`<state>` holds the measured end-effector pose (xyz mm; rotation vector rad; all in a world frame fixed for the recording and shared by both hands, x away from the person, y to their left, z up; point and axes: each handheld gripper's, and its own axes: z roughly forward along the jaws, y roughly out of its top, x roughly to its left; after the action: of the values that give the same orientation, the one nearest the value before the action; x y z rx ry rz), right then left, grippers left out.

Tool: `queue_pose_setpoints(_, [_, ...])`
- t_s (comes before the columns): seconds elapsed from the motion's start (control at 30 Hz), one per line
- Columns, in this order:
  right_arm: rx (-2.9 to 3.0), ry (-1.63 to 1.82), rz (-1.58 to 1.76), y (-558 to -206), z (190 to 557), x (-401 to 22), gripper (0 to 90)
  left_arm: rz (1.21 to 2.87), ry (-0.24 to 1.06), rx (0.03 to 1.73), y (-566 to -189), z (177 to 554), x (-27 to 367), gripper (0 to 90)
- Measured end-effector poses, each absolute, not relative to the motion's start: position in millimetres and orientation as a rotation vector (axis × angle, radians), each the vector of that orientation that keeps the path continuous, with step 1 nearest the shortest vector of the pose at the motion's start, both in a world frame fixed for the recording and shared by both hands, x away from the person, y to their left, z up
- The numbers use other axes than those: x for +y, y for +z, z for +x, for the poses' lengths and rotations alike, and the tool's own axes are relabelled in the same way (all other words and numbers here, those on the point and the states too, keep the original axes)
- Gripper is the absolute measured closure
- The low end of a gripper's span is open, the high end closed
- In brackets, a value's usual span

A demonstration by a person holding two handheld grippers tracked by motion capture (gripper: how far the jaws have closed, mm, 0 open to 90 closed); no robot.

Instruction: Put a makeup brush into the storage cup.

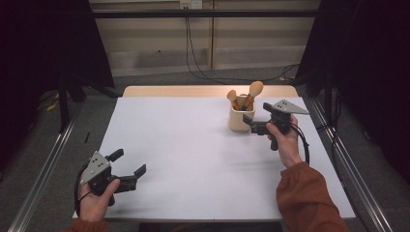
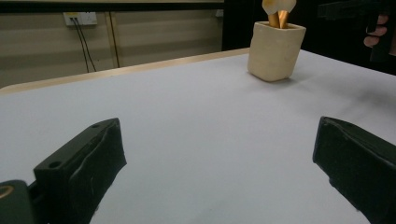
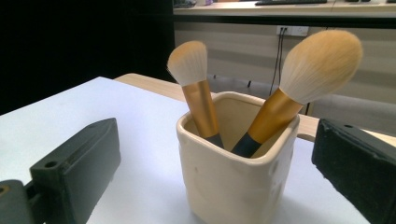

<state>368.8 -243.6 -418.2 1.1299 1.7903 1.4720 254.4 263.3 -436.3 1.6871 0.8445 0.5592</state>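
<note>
Table (image 1: 193, 159): cup (image 3: 236, 172) btwn open jaws.

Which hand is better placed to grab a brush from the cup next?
Right. The right claw is open beside the cream square ceramic cup holding two gold-handled makeup brushes; the left claw sits far away.

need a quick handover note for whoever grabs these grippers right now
Right gripper: open, empty, level beside the cup on its right, jaws pointing at it, not touching.
Left gripper: open, empty, low over the near left of the table.
Things: cream cup stands upright at the far right of the table. The small brush and the big brush both stand in it, bristles up, leaning apart.
Done: both brushes are in the cup.
Left: nothing else to load that I can see; probably just draw the right gripper away without knocking the cup.
</note>
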Motion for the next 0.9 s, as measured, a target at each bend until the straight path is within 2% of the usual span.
queue_pose_setpoints(0.9, [1.789,1.372,1.137,-417.8,308.2,-267.0,1.6,1.68,0.565,0.854,-435.2,253.1,263.7,2.0])
